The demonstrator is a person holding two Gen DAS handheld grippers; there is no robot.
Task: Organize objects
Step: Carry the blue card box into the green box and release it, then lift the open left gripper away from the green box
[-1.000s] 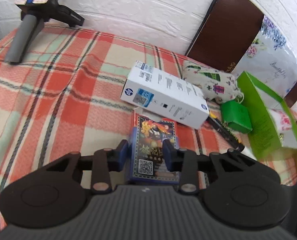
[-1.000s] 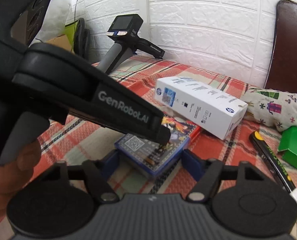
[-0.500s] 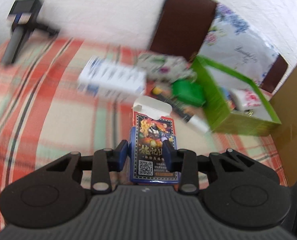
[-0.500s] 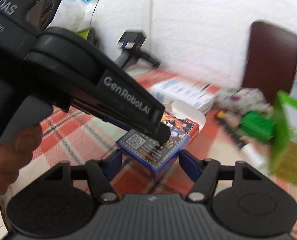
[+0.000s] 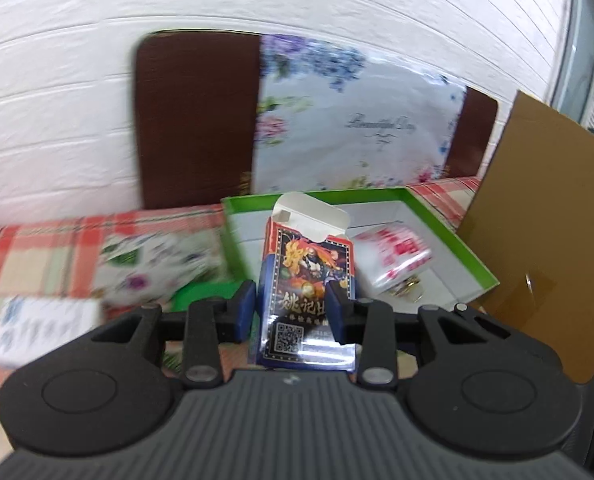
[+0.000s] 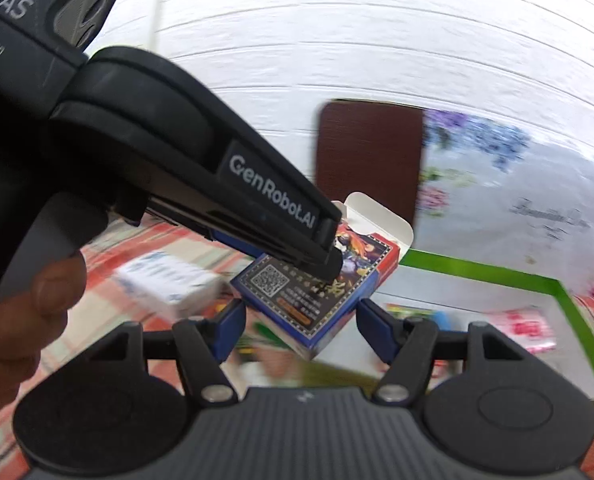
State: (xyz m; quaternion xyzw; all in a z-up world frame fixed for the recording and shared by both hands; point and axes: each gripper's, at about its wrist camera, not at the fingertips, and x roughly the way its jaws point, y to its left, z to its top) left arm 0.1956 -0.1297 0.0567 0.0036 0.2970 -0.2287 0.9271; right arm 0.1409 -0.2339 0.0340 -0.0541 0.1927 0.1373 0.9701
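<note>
My left gripper [image 5: 293, 312] is shut on a blue and red playing-card box [image 5: 309, 280] with its white top flap open, held in the air in front of a green tray [image 5: 449, 236]. In the right wrist view the same card box [image 6: 317, 280] hangs in the left gripper's fingers [image 6: 329, 256], just beyond my right gripper [image 6: 301, 332], which is open and empty with the box above the gap between its jaws. The green tray [image 6: 557, 292] lies ahead on the right.
A white packet with red print [image 5: 393, 256] lies in the tray. A patterned pouch [image 5: 157, 260], a green box [image 5: 205, 292] and a white carton [image 5: 37, 324] lie on the plaid cloth at left. A cardboard sheet [image 5: 545, 220] stands at right. A brown chair back [image 5: 197, 116] and floral bag [image 5: 357, 120] stand behind.
My left gripper has lifted the card box off the cloth and swung it right toward the green tray. My right gripper has followed, still open.
</note>
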